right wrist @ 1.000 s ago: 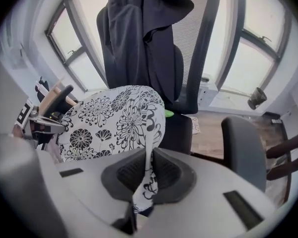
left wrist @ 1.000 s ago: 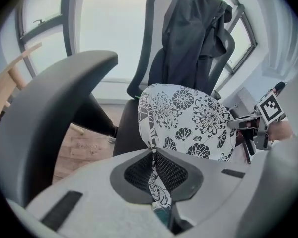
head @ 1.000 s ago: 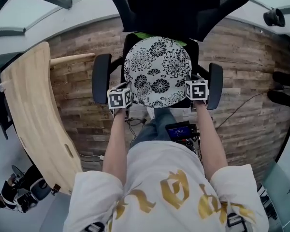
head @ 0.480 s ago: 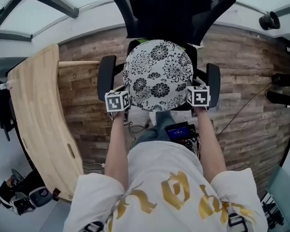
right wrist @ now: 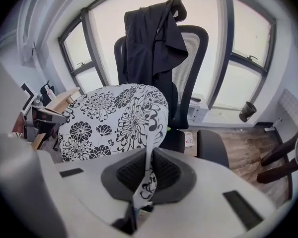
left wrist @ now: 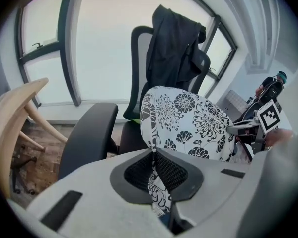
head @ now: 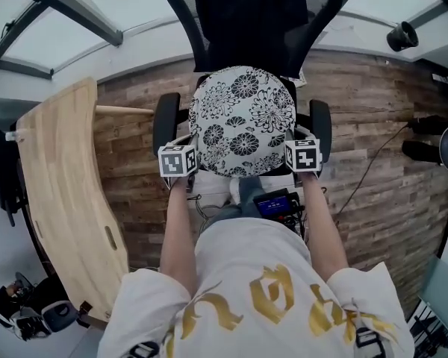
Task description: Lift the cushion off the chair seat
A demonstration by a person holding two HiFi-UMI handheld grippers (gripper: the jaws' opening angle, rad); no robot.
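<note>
A round white cushion (head: 243, 119) with black flower print hangs in the air over the black office chair (head: 250, 21). My left gripper (head: 188, 162) is shut on its near left edge, and the fabric (left wrist: 154, 177) is pinched flat between the black pads. My right gripper (head: 297, 155) is shut on the near right edge, with a strip of the cover (right wrist: 148, 177) squeezed between its pads. In the left gripper view the cushion (left wrist: 188, 123) stands above the seat; the right gripper view shows the cushion (right wrist: 114, 118) in front of the backrest. The seat itself is mostly hidden.
A dark jacket (right wrist: 151, 38) drapes over the chair's backrest. Black armrests (head: 164, 121) flank the cushion on both sides. A curved pale wooden board (head: 60, 192) stands at the left on the wood-plank floor (head: 366, 125). Windows run behind the chair.
Both grippers have risen with the cushion held between them, and it now sits higher against the backrest. The grips have not changed.
</note>
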